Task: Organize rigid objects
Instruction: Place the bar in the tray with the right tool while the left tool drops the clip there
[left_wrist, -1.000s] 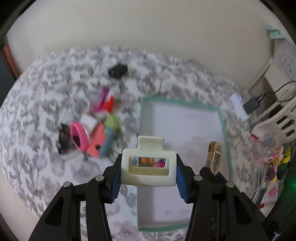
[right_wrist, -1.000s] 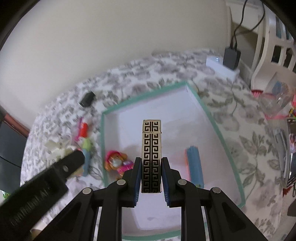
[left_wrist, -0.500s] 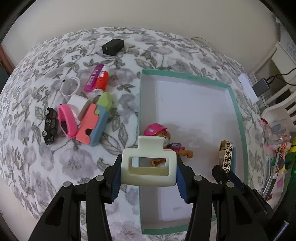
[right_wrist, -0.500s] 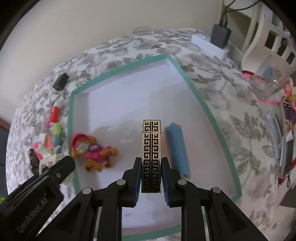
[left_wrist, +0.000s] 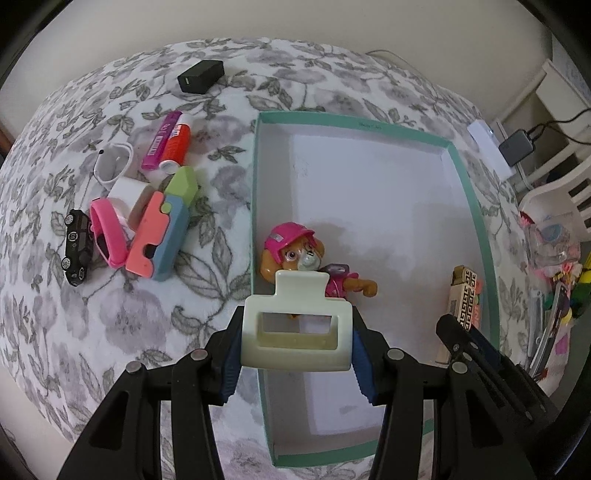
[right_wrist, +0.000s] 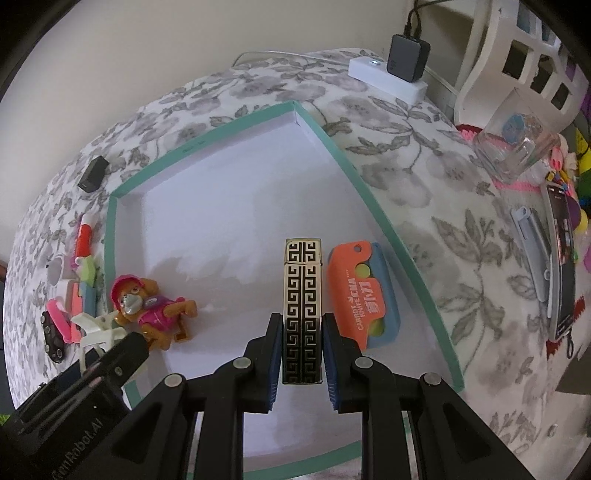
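Looking down along our two tools, we see a shallow white box (left_wrist: 373, 177) with a green rim lying on a bedspread (left_wrist: 74, 314) printed with grey flowers. Our left gripper (left_wrist: 295, 347) has its blue pads pressed against the two ends of a cream hair clip (left_wrist: 295, 334), which it carries over the box's left edge, just in front of a toy dog (left_wrist: 295, 254) in a pink helmet that lies inside the box by the left wall. Our right gripper (right_wrist: 302, 350) is closed tight on a slim lighter (right_wrist: 302, 306) with a black and gold key pattern (it stands straight out between the pads), held over the right half of the box floor. Just to the right of the lighter, an orange and blue toy knife (right_wrist: 364, 295) lies on the floor of the box near the right wall. Outside the box, to its left, a small heap waits on the bedspread: a black toy car (left_wrist: 77, 245), a pink wristband (left_wrist: 107, 236), another orange and blue toy knife (left_wrist: 159, 232), a pale green block (left_wrist: 181, 182), a purple tube (left_wrist: 162, 140) beside an orange one (left_wrist: 177, 146), and a coiled white cable (left_wrist: 112, 164). Further back sits a black charger (left_wrist: 201, 75), well apart from the heap.
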